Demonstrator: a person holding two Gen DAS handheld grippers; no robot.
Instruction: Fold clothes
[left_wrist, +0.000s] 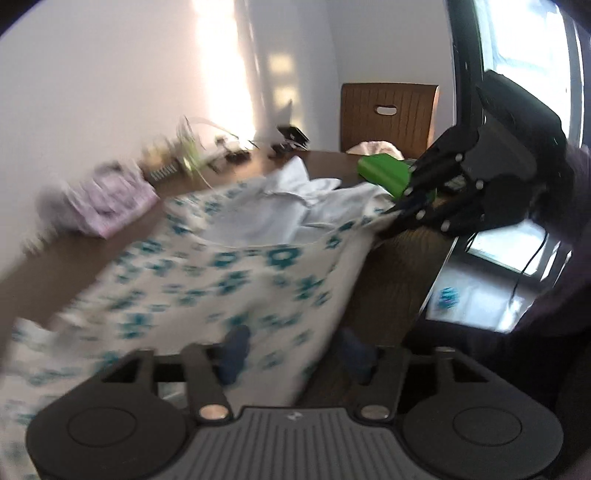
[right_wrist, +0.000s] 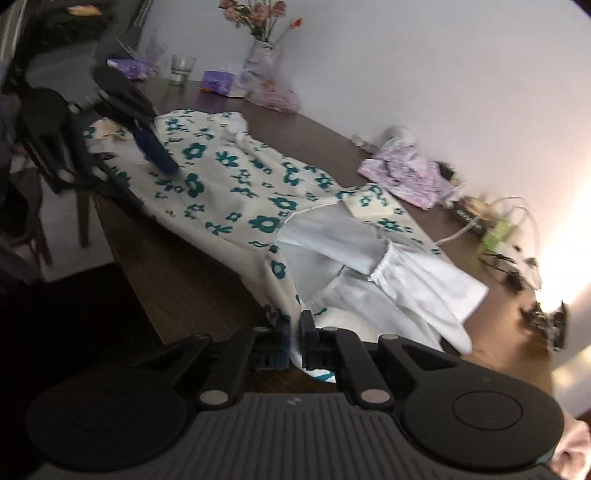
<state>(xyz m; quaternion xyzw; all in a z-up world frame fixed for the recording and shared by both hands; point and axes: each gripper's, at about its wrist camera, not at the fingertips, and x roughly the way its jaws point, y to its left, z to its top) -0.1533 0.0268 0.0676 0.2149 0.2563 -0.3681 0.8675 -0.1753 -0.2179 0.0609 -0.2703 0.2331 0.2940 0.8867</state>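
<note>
A cream garment with teal flowers (left_wrist: 221, 266) and a white lining lies spread on the dark wooden table (left_wrist: 388, 288). My left gripper (left_wrist: 295, 354) stands open at its near corner, one blue pad on the cloth and the other just off its edge. In the right wrist view the same garment (right_wrist: 229, 184) stretches away, and my right gripper (right_wrist: 293, 332) is shut on its hem. That right gripper (left_wrist: 400, 208) shows in the left wrist view too, pinching the far corner. A blue finger (right_wrist: 157, 153) of the left gripper rests on the cloth's far end.
A folded lilac cloth (right_wrist: 406, 173) lies by the wall. A flower vase (right_wrist: 262, 55), a glass (right_wrist: 181, 68) and a purple box (right_wrist: 218, 81) stand at the table's end. A wooden chair (left_wrist: 388, 114) and a green object (left_wrist: 384, 171) are beyond the right gripper. Cables (right_wrist: 498, 229) lie along the wall.
</note>
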